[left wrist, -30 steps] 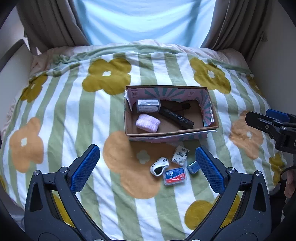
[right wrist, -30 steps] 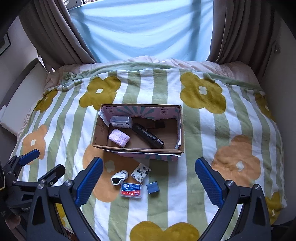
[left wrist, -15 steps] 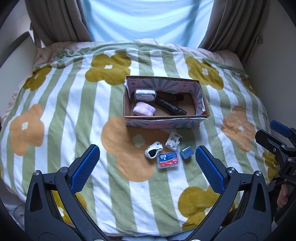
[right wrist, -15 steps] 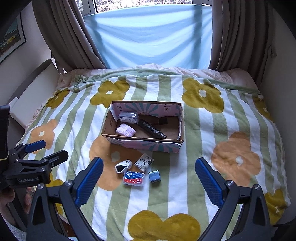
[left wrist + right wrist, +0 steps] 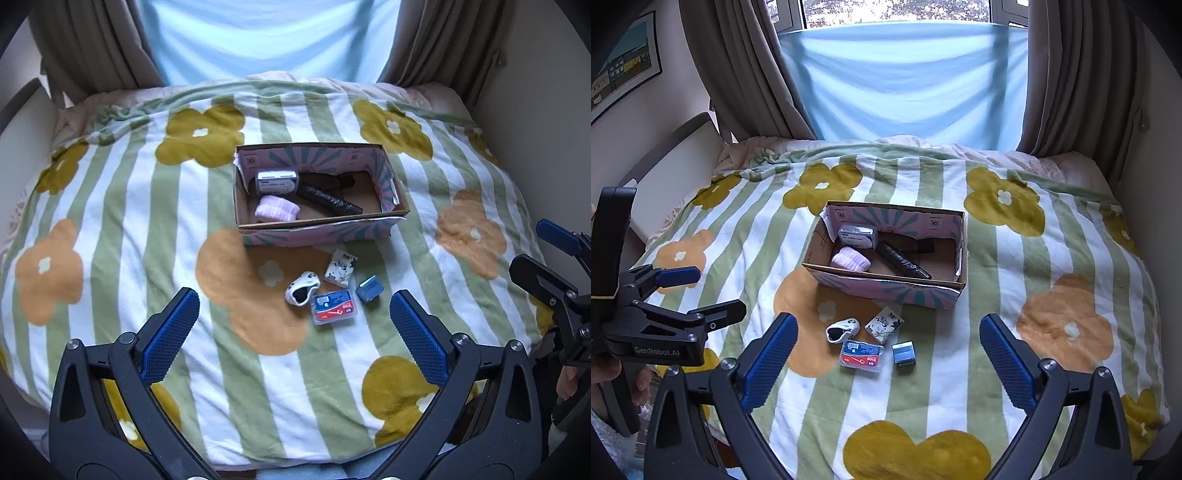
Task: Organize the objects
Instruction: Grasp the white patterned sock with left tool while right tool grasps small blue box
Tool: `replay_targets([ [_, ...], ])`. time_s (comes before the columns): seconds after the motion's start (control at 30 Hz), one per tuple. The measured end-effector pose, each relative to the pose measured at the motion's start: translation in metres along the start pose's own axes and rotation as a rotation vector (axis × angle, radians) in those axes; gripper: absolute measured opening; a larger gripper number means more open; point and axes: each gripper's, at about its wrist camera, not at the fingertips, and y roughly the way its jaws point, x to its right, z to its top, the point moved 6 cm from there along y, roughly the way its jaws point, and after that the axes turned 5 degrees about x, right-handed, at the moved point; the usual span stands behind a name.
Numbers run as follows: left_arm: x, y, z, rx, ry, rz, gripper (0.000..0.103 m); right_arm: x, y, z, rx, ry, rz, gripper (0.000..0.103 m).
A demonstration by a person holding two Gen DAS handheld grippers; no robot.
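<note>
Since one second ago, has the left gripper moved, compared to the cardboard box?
Yes. The left gripper has pulled back from the cardboard box toward the bed's near edge; in its own view the box now looks smaller and more blanket shows.

Soft daylight comes through the pale blue sheet (image 5: 901, 81) over the window (image 5: 897, 11), which glares white at the top. The bed (image 5: 997, 258) is evenly lit with faint shadows. Both fisheye views bend toward dark, vignetted corners; the left view looks slightly softer.

Striped floral bed (image 5: 122, 229) — box (image 5: 317, 232), four small items (image 5: 325, 291).
</note>
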Motion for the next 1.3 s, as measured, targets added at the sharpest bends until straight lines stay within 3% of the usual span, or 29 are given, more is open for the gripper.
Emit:
replay_targets([
  [0.17, 0.006, 0.015, -0.005, -0.041, 0.031, -0.041, 0.097, -0.003, 0.012, -0.006, 0.024, -0.043, -0.001, 0.096],
  [0.4, 0.010, 0.053, -0.007, -0.089, 0.085, -0.089, 0.097, 0.004, 0.055, -0.025, 0.012, -0.055, 0.019, 0.084],
  [0.67, 0.014, 0.123, -0.020, -0.106, 0.176, -0.174, 0.097, 0.015, 0.130, -0.067, -0.035, -0.075, 0.025, 0.083],
  [0.83, 0.013, 0.184, -0.036, -0.145, 0.228, -0.213, 0.094, 0.019, 0.180, -0.102, -0.093, -0.081, 0.038, 0.075],
  [1.2, 0.007, 0.272, -0.063, -0.205, 0.208, -0.248, 0.091, 0.022, 0.240, -0.141, -0.126, -0.081, 0.034, 0.072],
  [1.3, 0.007, 0.286, -0.069, -0.217, 0.200, -0.252, 0.089, 0.024, 0.248, -0.144, -0.128, -0.078, 0.037, 0.066],
])
